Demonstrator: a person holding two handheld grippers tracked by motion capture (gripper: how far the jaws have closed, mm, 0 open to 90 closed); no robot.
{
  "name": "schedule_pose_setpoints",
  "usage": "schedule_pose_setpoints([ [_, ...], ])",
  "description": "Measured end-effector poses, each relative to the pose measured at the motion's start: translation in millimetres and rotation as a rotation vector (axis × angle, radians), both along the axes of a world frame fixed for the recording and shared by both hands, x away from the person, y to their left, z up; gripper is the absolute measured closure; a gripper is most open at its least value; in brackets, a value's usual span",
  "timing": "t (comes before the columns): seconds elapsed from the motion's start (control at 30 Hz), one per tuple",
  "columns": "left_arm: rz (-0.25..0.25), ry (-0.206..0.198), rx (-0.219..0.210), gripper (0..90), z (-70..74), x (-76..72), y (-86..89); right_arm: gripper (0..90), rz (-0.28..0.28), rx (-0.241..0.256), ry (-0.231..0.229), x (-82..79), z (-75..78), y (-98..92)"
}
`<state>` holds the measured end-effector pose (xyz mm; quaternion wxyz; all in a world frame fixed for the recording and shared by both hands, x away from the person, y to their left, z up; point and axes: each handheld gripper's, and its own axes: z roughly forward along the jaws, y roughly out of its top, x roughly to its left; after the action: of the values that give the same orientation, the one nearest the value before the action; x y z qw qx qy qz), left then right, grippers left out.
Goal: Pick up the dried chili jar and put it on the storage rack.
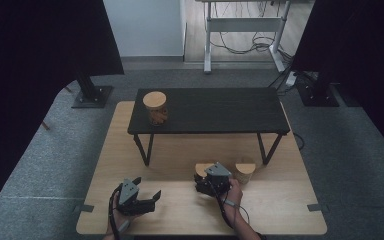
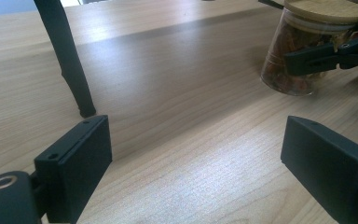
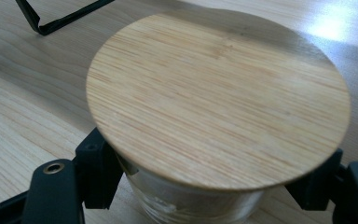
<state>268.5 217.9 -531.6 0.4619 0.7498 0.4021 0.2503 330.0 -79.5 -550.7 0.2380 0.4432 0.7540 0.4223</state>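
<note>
Jar [image 3: 214, 116] between right gripper's [image 3: 209, 186] fingers [image 3: 98, 168]

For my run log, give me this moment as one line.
right tool: around near jar, below bamboo lid | left tool: open, idle over table | second jar: beside | third jar: on black shelf

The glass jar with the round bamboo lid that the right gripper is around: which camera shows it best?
The left gripper view: the glass jar with the round bamboo lid shows side-on, brownish contents visible, right gripper jaws alongside. The right gripper view shows mainly its lid. The high view has it mostly hidden.
</note>
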Motion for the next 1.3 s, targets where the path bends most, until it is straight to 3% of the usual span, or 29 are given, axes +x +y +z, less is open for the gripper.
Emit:
schedule_pose_setpoints([
  [0.27,0.003,0.0,-0.008,8.4,0.4,-0.2,0.8,25.4,0.023,0.016,-0.018,-3.8,6.9,-0.6],
  [0.53,-0.002,0.009,-0.005,8.4,-0.8,0.0,0.7,25.4,0.068,0.043,-0.063,-22.7,22.4,-11.8],
  [1.07,-0.014,0.021,0.002,8.4,-3.3,0.5,-1.3,25.4,0.156,0.011,-0.104,-45.7,46.6,-28.0],
  [1.3,-0.021,0.028,0.006,8.4,-4.0,0.1,-2.1,25.4,0.162,0.003,-0.132,-53.1,57.6,-33.0],
])
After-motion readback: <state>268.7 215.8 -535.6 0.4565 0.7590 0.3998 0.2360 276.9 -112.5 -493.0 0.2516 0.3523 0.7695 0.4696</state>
